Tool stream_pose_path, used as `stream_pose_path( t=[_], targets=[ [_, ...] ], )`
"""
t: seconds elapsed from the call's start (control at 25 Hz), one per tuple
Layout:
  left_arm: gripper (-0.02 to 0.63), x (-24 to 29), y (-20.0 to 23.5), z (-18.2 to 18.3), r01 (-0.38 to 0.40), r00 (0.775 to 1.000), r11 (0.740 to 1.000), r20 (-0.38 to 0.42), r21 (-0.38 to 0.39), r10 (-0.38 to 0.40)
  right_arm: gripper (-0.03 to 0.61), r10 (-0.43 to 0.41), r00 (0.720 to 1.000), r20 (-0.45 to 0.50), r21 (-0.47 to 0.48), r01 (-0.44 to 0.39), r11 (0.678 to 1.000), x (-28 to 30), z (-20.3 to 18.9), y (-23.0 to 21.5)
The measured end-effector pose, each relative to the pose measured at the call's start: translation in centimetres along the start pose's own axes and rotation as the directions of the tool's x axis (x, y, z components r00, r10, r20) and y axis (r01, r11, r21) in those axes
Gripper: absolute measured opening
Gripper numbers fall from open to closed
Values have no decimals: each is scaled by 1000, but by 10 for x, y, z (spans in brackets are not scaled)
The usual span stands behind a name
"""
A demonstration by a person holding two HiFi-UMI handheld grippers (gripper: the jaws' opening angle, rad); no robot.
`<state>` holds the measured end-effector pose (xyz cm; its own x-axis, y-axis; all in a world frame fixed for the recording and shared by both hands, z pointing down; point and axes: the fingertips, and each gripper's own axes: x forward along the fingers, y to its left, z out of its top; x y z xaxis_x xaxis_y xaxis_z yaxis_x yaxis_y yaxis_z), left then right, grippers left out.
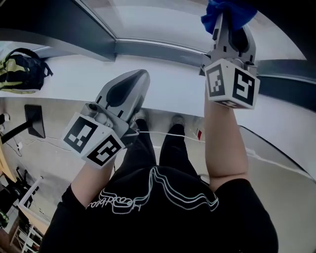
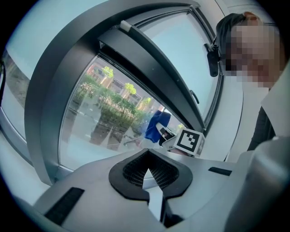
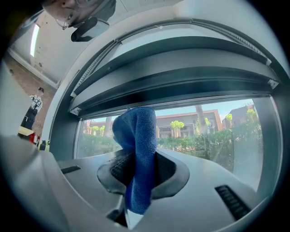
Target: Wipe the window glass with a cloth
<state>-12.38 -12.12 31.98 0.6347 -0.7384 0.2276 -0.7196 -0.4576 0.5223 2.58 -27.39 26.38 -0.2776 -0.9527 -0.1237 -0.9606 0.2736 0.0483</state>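
A blue cloth [image 3: 138, 154] is pinched upright between the jaws of my right gripper [image 3: 136, 181], which is shut on it. In the head view that right gripper [image 1: 228, 22] is raised toward the window glass [image 1: 148, 20], the blue cloth [image 1: 228, 11] bunched at its tip right by the pane. The left gripper view also catches the cloth [image 2: 155, 127] against the window glass [image 2: 108, 118]. My left gripper [image 1: 129, 84] hangs lower, over the white sill [image 1: 163, 81], jaws closed with nothing in them. Through the window glass [image 3: 208, 127] trees and buildings show.
A dark grey window frame [image 1: 148, 49] borders the pane. A green and black backpack [image 1: 19, 69] lies at the left end of the sill. A person's head [image 2: 249, 41] is near the left gripper. Cables cross the floor [image 1: 59, 163] below.
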Motion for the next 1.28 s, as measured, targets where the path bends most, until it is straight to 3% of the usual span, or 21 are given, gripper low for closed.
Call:
stream_pose_path(
  t=[0.88,1.28],
  targets=[
    [6,107,-113,-48,35,999,999,-33,-23,-36,67,-101,995,-20,-48,100,994,-61,-6,-196],
    [6,179,-186,-71,104,989,995,-103,7,-103,67,-241,970,-10,-66,240,969,-112,-1,-332]
  ],
)
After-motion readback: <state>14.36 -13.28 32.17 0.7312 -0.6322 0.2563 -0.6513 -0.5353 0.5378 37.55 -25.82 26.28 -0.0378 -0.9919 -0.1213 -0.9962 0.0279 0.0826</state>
